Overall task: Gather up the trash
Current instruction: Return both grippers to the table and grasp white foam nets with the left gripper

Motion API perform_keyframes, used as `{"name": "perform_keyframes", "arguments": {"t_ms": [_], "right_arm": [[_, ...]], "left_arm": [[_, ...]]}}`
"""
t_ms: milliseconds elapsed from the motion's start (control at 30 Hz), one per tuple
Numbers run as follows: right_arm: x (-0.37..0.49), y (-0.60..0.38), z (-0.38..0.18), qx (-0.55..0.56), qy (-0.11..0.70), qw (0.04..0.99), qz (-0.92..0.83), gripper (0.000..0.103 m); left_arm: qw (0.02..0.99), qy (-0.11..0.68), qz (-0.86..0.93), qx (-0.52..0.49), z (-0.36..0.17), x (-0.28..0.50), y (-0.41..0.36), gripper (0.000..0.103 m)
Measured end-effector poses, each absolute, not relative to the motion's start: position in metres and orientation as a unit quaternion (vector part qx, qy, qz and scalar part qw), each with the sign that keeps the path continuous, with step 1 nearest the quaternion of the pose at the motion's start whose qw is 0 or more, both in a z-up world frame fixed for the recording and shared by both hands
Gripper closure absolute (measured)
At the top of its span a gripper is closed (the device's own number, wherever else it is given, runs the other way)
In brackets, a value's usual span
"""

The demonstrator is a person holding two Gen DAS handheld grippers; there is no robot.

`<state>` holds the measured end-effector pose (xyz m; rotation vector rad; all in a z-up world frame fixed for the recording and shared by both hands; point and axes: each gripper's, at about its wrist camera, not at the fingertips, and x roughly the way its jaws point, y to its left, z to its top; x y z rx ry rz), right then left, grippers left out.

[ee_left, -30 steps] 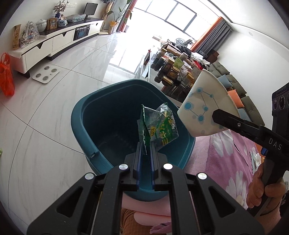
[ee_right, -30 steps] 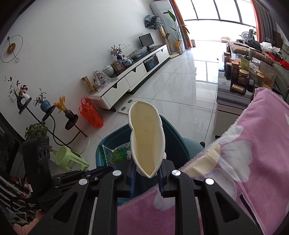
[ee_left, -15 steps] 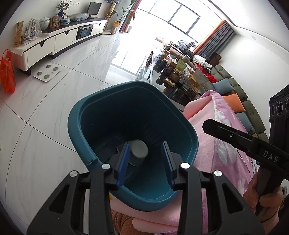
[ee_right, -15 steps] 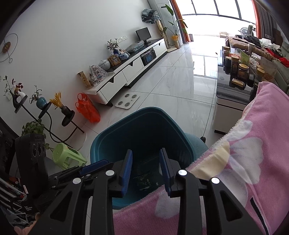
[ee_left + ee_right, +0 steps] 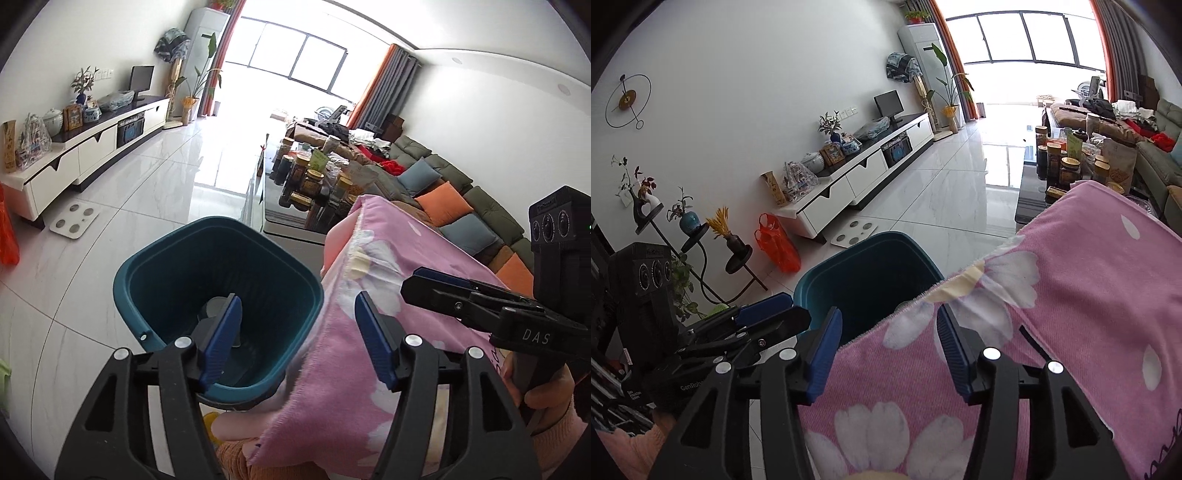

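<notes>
The left gripper (image 5: 299, 332) is spread wide with nothing between its blue pads (image 5: 223, 339), low in the frame above the teal bin (image 5: 162, 254) and the edge of the pink flowered cloth (image 5: 373, 266). The right gripper (image 5: 888, 347) is equally wide and empty, over the cloth's hem at lower centre. Inside the bin, a grey round item (image 5: 216, 305) lies on the bottom, partly hidden by the left pad.

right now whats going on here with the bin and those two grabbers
A person is collecting trash with a handheld tool in each hand. Both the left tool and the right tool are open and hold nothing. They hover by the teal trash bin, which stands on the floor beside a pink floral blanket. A grey round item lies in the bin.
</notes>
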<state>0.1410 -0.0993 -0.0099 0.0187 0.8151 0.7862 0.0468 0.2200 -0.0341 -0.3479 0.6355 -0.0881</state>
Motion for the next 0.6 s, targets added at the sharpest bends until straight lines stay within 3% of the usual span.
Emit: {"name": "perform_keyframes", "arguments": {"t_ms": [600], "right_arm": [[0.052, -0.287, 0.005, 0.063, 0.323, 0.918, 0.222, 0.049]], "left_arm": [[0.892, 0.336, -0.289, -0.094, -0.030, 0.039, 0.026, 0.035]]}}
